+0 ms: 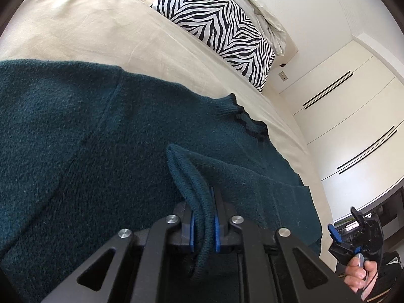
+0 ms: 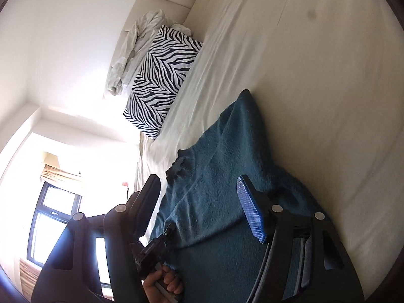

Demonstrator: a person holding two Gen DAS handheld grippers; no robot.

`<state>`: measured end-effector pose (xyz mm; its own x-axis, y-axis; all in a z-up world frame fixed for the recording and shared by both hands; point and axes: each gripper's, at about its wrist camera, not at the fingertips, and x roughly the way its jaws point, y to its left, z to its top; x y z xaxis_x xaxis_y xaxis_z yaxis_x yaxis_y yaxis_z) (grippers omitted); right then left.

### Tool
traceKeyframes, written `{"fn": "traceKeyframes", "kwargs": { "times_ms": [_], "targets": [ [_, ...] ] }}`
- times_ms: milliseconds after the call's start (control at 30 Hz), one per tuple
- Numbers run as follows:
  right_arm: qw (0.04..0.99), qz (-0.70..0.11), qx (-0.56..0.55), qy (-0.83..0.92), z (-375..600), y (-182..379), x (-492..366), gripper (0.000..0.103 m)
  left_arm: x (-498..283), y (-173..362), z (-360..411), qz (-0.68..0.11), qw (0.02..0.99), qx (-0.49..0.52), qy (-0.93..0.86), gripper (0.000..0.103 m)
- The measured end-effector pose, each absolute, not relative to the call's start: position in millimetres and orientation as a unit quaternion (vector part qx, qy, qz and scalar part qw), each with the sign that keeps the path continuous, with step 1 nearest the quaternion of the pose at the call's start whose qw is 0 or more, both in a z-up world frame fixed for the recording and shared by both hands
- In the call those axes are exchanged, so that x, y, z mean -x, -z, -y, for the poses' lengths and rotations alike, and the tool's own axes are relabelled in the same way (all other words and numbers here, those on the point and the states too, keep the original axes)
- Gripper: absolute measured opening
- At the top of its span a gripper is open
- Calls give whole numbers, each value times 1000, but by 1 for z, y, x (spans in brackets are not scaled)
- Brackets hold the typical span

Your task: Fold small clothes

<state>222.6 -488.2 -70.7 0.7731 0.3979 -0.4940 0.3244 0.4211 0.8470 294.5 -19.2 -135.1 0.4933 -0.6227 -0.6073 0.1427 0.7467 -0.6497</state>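
A dark teal knit sweater (image 1: 106,131) lies spread on a cream bed sheet (image 1: 101,25), its ribbed collar (image 1: 240,116) toward the far side. My left gripper (image 1: 204,217) is shut on a ribbed edge of the sweater (image 1: 192,176), lifted into a fold between the blue pads. In the right wrist view the same sweater (image 2: 222,176) lies below my right gripper (image 2: 199,204), which is open and empty, held over the cloth. The right gripper also shows in the left wrist view (image 1: 353,237) at the bed's edge, held by a hand.
A zebra-print pillow (image 1: 219,27) and crumpled white bedding (image 1: 262,7) sit at the head of the bed. White wardrobe doors (image 1: 348,116) stand beside the bed. A window (image 2: 50,222) is behind the left gripper (image 2: 151,250) in the right wrist view.
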Motion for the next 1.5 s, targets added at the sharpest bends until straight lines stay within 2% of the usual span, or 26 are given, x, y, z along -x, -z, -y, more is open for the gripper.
{"fn": "traceKeyframes", "kwargs": {
  "times_ms": [167, 300, 467, 633, 867, 933, 1000, 1100, 1233, 1400, 1500],
  "targets": [
    [744, -361, -561, -17, 502, 113, -280, 63, -293, 141, 14, -436, 819, 285, 241, 14],
    [746, -345, -569, -12, 516, 112, -310, 62, -293, 144, 11, -433, 816, 295, 247, 14],
    [738, -373, -562, -23, 524, 122, -342, 63, -295, 145, 11, -430, 815, 299, 249, 14],
    [745, -368, -555, -39, 512, 119, -319, 63, -294, 145, 10, -429, 815, 299, 250, 14],
    [756, -361, -545, -40, 492, 102, -227, 63, -301, 137, 10, -452, 805, 296, 246, 14],
    [754, -344, -557, -46, 489, 92, -195, 65, -295, 123, 9, -466, 808, 278, 229, 23],
    [764, -332, -551, -53, 480, 77, -165, 65, -278, 101, -2, -451, 818, 282, 217, 66],
    [763, -330, -551, -69, 455, 64, -130, 67, -239, 64, -39, -399, 837, 306, 216, 88],
    [758, -357, -537, -96, 408, 61, -106, 67, -184, 50, -127, -346, 838, 385, 175, 91],
    [748, -387, -521, -136, 339, 62, -103, 67, -128, 89, -265, -296, 785, 542, 47, 90],
    [744, -400, -514, -147, 316, 63, -104, 67, -102, 100, -326, -255, 774, 579, -30, 89]
  ]
}}
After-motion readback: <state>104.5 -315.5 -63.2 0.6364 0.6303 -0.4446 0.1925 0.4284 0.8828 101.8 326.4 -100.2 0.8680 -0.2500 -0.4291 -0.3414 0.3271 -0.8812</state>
